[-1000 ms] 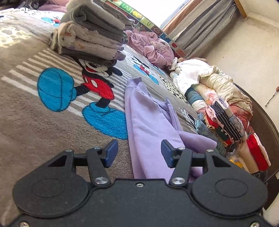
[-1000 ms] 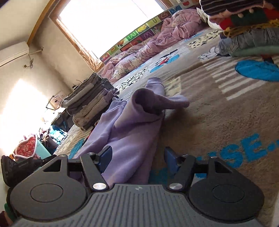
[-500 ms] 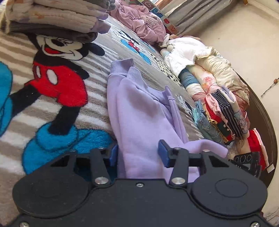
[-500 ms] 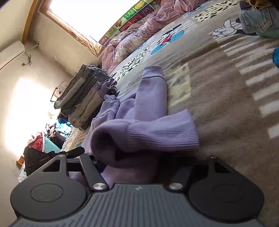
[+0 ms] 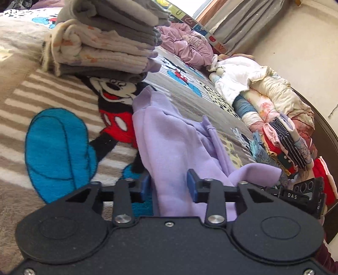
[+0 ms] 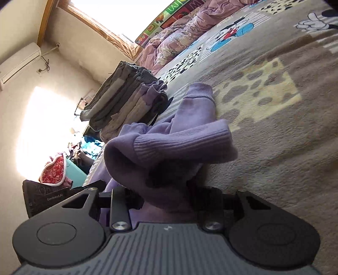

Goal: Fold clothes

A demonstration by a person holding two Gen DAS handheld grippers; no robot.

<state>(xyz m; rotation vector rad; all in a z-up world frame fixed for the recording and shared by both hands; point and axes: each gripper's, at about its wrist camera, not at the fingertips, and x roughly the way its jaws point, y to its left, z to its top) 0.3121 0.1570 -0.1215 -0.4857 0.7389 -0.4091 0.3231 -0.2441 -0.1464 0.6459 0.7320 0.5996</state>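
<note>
Lying between left jaws, lilac sweatshirt (image 5: 177, 148); right jaws apparently pinching cuff (image 6: 181, 143).

sweatshirt (image 5: 173, 135) on blanket (image 5: 52, 97) | folded stack (image 5: 105, 42) behind it

Cartoon-mouse blanket (image 5: 63, 101), wall air conditioner (image 6: 19, 61)

My left wrist camera sits low over the blanket (image 5: 63, 95) and looks along the bed toward the curtain (image 5: 243, 23), with the lilac garment (image 5: 175, 148) very near under it. My right wrist camera is also low and close, tilted, and faces the window (image 6: 118, 17) and the side wall. Both views share the lilac garment (image 6: 169, 146), the folded stack (image 5: 105, 42) (image 6: 124, 99) and the pink bedding (image 5: 186, 48) (image 6: 179, 38).
</note>
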